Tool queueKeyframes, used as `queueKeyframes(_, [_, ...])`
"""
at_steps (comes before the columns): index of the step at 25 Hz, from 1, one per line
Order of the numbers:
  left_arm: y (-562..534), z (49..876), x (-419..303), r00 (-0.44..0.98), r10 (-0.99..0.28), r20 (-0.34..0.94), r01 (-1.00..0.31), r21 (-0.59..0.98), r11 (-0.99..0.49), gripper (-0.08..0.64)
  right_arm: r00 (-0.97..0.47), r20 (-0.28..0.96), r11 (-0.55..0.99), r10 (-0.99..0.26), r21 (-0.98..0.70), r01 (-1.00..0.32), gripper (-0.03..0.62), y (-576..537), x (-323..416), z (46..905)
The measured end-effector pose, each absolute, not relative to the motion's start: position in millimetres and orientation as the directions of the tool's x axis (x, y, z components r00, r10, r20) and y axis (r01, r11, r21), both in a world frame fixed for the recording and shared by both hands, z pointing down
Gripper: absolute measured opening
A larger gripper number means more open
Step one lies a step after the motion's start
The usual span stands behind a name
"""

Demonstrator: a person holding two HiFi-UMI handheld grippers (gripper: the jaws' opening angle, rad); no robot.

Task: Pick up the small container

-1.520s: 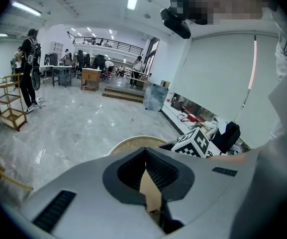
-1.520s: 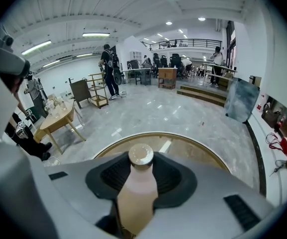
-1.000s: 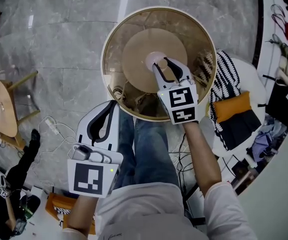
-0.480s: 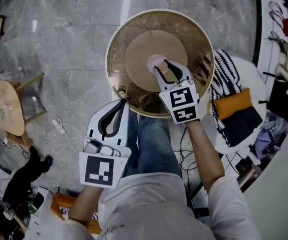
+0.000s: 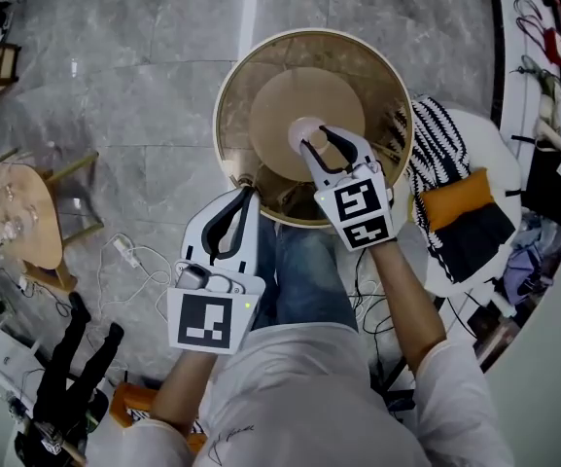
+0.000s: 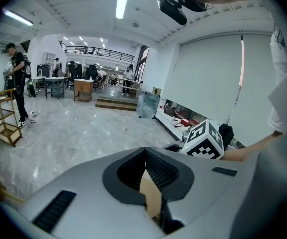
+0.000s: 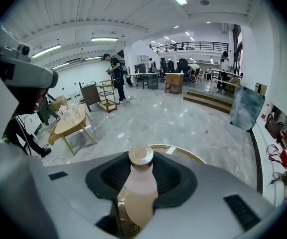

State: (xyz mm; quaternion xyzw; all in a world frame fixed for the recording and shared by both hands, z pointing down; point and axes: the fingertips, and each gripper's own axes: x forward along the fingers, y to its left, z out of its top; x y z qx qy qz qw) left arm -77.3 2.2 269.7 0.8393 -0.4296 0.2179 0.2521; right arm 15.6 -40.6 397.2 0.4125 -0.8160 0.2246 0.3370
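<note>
The small container (image 5: 303, 132) is a pale pink bottle with a round cap. It stands upright over the middle of the round glass table (image 5: 224, 115). My right gripper (image 5: 313, 136) is shut on it, and in the right gripper view the container (image 7: 139, 185) fills the gap between the dark pads (image 7: 169, 176). My left gripper (image 5: 247, 192) is shut and holds nothing, its tips by the table's near rim. In the left gripper view the left gripper (image 6: 144, 151) has its tips touching, with the right gripper's marker cube (image 6: 204, 140) beyond.
A wooden disc (image 5: 280, 105) lies under the glass top. At the right, a striped cloth and an orange cushion (image 5: 452, 205) rest on a white seat. A wooden side table (image 5: 17, 224) and cables (image 5: 124, 254) are at the left. The person's jeans-clad legs (image 5: 304, 270) are below the table.
My left gripper has moved forward and right, closer to the table's near rim. The right gripper has stayed around the container over the table's middle.
</note>
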Motion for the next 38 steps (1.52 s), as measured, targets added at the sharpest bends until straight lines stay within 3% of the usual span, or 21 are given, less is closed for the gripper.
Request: queueKeyframes(38, [39.5, 205.4, -77.9, 0.574, -0.618, 0.538, -0.813, 0.279, -0.511, 0.018, -0.515, 0.685, 0.631, -0.516, -0.103, -0.769, 0.149, -3.4, 6.9, 273.3])
